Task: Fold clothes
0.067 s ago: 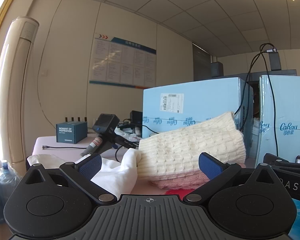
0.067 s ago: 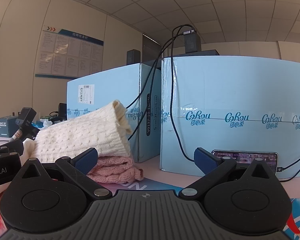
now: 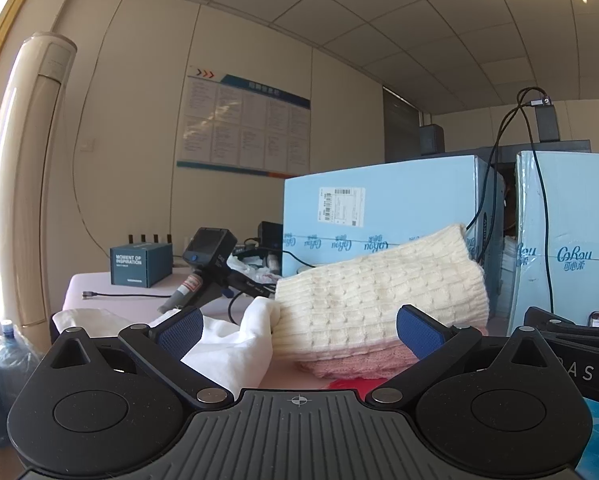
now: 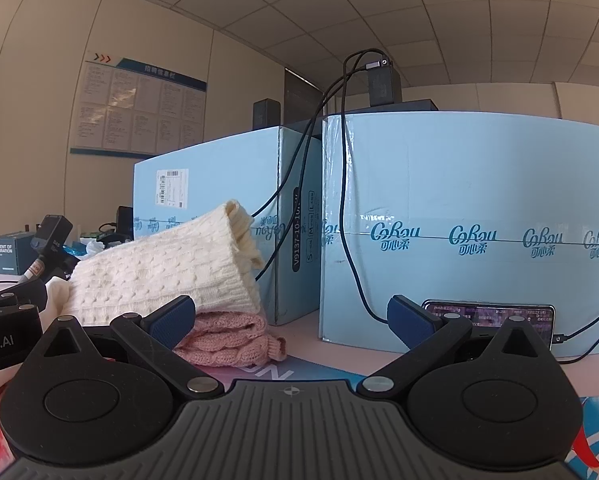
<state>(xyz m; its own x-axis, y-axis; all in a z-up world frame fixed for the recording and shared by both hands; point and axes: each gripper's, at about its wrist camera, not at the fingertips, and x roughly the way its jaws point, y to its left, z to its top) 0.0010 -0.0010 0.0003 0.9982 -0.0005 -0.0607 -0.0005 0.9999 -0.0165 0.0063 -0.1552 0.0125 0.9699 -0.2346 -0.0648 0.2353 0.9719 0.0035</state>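
**Both tongs held wide before the knit stack**

Pale walls, a tiled ceiling and two blue boxes (image 4: 459,220) frame a pink-topped table (image 3: 99,284).

The left gripper (image 3: 299,330) is held level and low over the table, its blue pads (image 3: 179,330) spread wide with nothing between them. Just beyond the pads a cream sweater (image 3: 379,300) is seen folded, lying on top of a pink sweater (image 3: 359,364). A white cloth (image 3: 227,344) lies crumpled against the cream sweater's left end.

The right gripper (image 4: 291,322) is likewise held level, spread wide and empty. Its left pad (image 4: 171,320) is seen in front of the stack, where the cream sweater (image 4: 159,272) rests on the pink one (image 4: 227,340); whether it touches cannot be told. Behind its right pad a phone (image 4: 491,314) leans against a box, a cable (image 4: 347,200) running down to it.

Against the frames a moment earlier, no shift in either gripper or in the clothes is noted.
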